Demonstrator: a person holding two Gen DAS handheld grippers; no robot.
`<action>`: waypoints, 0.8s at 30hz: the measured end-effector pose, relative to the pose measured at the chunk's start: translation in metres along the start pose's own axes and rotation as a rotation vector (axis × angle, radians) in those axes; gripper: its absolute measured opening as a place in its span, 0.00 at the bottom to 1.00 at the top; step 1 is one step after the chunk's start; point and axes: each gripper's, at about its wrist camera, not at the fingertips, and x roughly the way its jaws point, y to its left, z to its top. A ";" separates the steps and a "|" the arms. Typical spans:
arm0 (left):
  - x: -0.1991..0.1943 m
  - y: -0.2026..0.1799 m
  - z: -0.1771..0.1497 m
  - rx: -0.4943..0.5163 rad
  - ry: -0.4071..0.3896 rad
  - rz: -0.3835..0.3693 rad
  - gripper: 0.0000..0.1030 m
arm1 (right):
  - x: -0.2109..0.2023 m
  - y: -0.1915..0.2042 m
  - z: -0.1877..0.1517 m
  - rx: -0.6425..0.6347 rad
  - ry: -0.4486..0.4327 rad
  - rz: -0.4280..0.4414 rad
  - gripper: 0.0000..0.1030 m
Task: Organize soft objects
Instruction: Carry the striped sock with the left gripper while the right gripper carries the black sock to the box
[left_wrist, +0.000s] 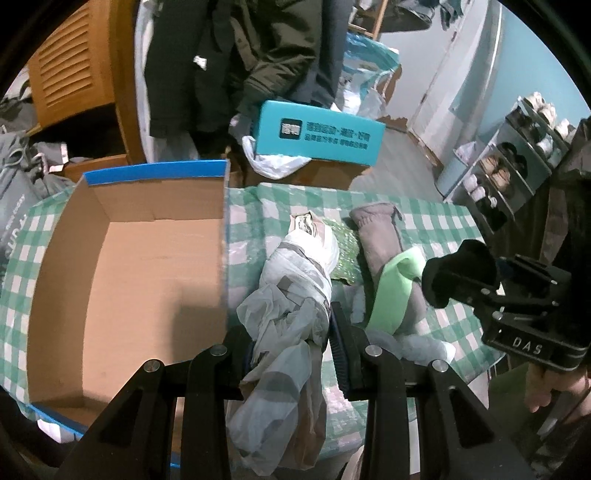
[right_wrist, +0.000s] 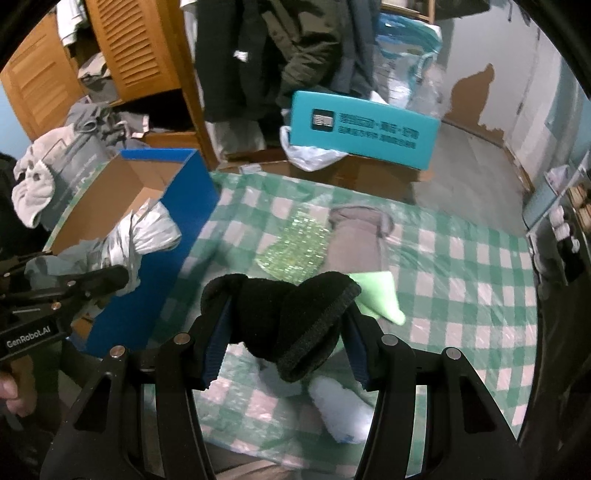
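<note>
My left gripper (left_wrist: 291, 343) is shut on a crumpled white plastic bag bundle (left_wrist: 291, 295), lifted just right of the open cardboard box (left_wrist: 122, 280) with blue outer walls. In the right wrist view the same white bundle (right_wrist: 144, 232) hangs beside the box (right_wrist: 173, 221). My right gripper (right_wrist: 286, 332) is shut on a black knitted sock (right_wrist: 291, 317), held above the green checked cloth (right_wrist: 461, 277); the left wrist view shows that right gripper (left_wrist: 461, 273) at the right. A grey sock (left_wrist: 384, 251), a light green piece (left_wrist: 397, 280) and a glittery green pouch (right_wrist: 295, 247) lie on the cloth.
A teal box (left_wrist: 317, 133) rests on a brown carton behind the table. Dark coats (right_wrist: 277, 55) hang by a wooden wardrobe (right_wrist: 122, 48). A shoe rack (left_wrist: 513, 162) stands at the right. A white soft item (right_wrist: 343, 410) lies near the table's front edge.
</note>
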 end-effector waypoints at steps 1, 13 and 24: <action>-0.002 0.003 0.000 -0.004 -0.005 0.004 0.33 | 0.001 0.004 0.001 -0.008 0.001 0.004 0.53; -0.020 0.045 0.000 -0.064 -0.044 0.030 0.33 | 0.012 0.061 0.024 -0.099 0.005 0.069 0.53; -0.031 0.087 -0.005 -0.129 -0.064 0.067 0.33 | 0.025 0.107 0.045 -0.161 0.018 0.122 0.53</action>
